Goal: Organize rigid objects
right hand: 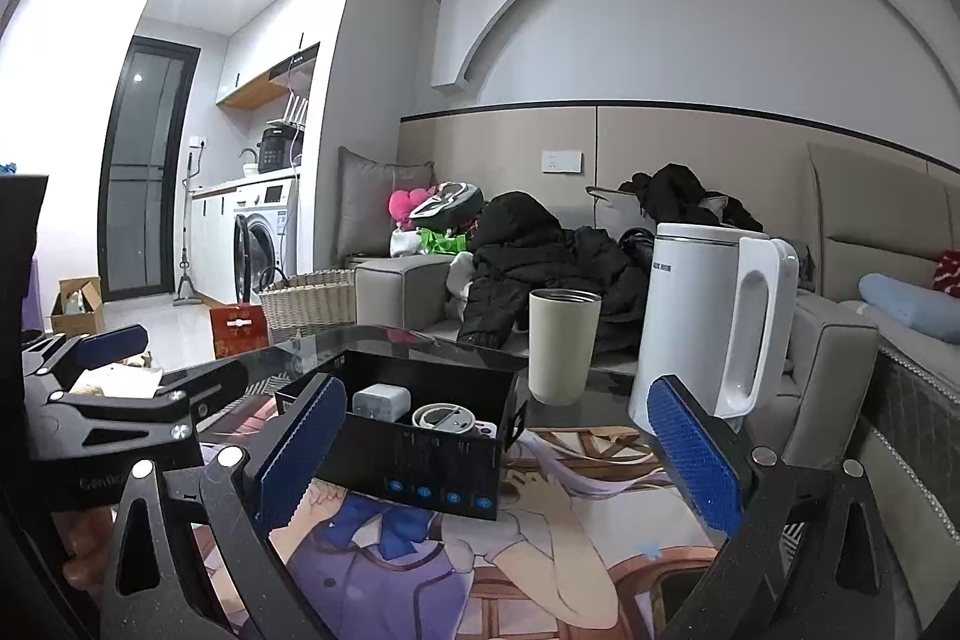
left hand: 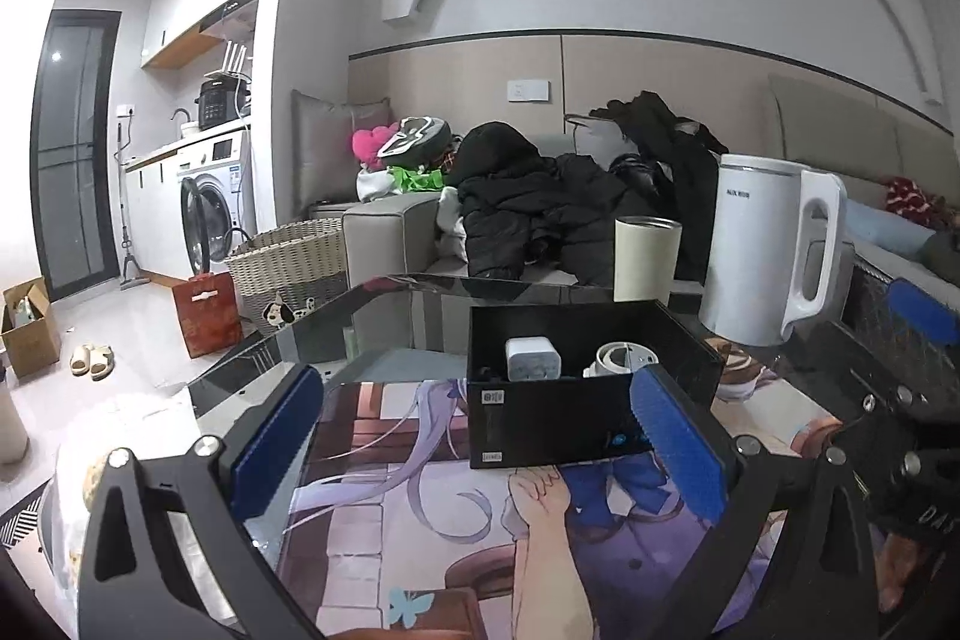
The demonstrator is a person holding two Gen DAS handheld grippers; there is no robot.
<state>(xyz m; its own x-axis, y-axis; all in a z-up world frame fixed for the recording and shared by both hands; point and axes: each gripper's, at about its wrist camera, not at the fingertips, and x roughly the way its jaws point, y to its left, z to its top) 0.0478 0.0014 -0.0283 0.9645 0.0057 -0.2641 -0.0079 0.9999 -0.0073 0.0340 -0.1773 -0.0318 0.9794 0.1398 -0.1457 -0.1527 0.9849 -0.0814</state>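
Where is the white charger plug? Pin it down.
The white charger plug stands inside the black box on the table, left of the white round part, in both views.

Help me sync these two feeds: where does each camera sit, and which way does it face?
Left wrist: on the left gripper, low over the mat, facing the black box and sofa; own blue pads show.
Right wrist: on the right gripper, facing likewise; left gripper visible at left.
Shared: box, beige cup, white kettle.
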